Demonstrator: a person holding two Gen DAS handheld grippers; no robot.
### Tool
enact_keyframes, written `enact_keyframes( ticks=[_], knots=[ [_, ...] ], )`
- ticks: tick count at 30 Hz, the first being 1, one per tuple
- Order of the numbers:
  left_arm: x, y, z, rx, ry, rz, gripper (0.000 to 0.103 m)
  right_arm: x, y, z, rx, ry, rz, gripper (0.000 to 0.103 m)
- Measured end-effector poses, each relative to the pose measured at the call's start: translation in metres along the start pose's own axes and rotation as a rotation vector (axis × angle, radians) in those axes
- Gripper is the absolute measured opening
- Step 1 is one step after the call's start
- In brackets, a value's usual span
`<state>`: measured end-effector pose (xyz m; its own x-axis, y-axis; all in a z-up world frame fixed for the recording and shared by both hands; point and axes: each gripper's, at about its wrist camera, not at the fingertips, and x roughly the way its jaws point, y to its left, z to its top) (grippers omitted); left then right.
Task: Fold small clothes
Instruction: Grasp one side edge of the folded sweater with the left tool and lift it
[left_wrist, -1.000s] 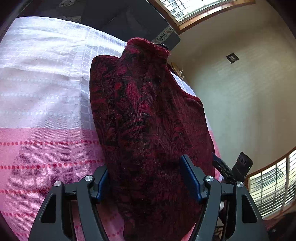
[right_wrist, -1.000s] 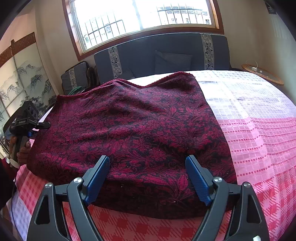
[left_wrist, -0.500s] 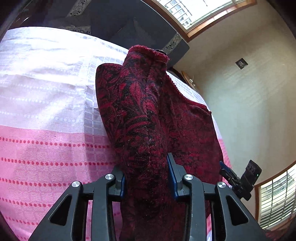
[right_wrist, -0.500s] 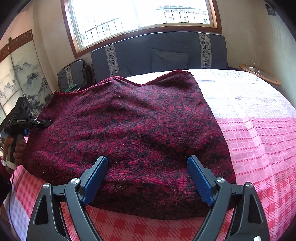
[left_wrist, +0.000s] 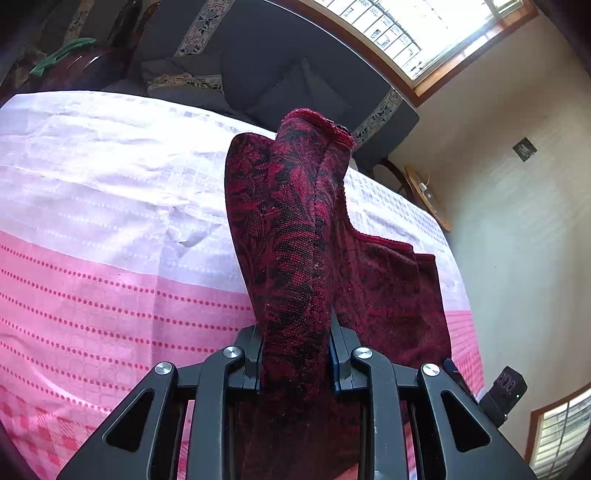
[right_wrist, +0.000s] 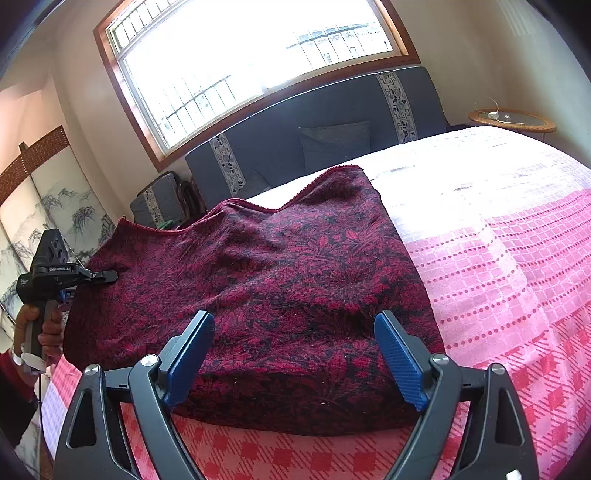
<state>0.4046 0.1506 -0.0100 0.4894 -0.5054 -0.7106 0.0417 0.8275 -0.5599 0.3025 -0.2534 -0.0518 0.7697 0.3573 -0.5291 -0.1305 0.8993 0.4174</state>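
Note:
A dark red, black-patterned knit garment (right_wrist: 266, 280) lies on the pink and white bed cover (right_wrist: 498, 240). In the left wrist view a bunched fold of the garment (left_wrist: 295, 229) rises off the bed, and my left gripper (left_wrist: 295, 354) is closing on it with both pads pressed against the cloth. The right wrist view shows that left gripper (right_wrist: 99, 275) at the garment's left edge, held by a person's hand (right_wrist: 37, 325). My right gripper (right_wrist: 291, 354) is open, its blue pads (right_wrist: 399, 365) spread over the garment's near edge without pinching it.
A dark blue sofa (right_wrist: 332, 122) stands against the wall past the far side of the bed, under a bright window. A round wooden side table (right_wrist: 511, 120) is at the far right. A painted screen stands at the left.
The left jaws have narrowed from wide open onto a fold of the garment, and that fold has lifted off the bed. The right gripper has shifted slightly and rolled, still open.

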Motion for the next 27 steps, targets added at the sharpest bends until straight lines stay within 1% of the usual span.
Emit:
enact_keyframes(
  ticks=[6, 9, 13, 19, 27],
  knots=[
    [-0.006, -0.044, 0.004, -0.048, -0.013, 0.000, 0.023, 0.002, -0.008, 0.002, 0.041, 0.023, 0.080, 0.087],
    [-0.004, -0.072, 0.003, -0.036, -0.014, 0.013, 0.023, 0.002, -0.015, 0.002, 0.076, 0.027, 0.127, 0.088],
    [0.002, -0.108, -0.001, -0.030, -0.008, 0.018, 0.023, -0.001, -0.021, 0.002, 0.111, 0.012, 0.163, 0.088],
    [0.024, -0.153, -0.006, -0.026, 0.004, 0.038, 0.023, -0.003, -0.027, 0.002, 0.145, 0.008, 0.215, 0.088],
    [0.061, -0.191, -0.017, -0.064, 0.029, 0.052, 0.023, -0.007, -0.042, 0.000, 0.224, -0.021, 0.280, 0.088]
  ],
)
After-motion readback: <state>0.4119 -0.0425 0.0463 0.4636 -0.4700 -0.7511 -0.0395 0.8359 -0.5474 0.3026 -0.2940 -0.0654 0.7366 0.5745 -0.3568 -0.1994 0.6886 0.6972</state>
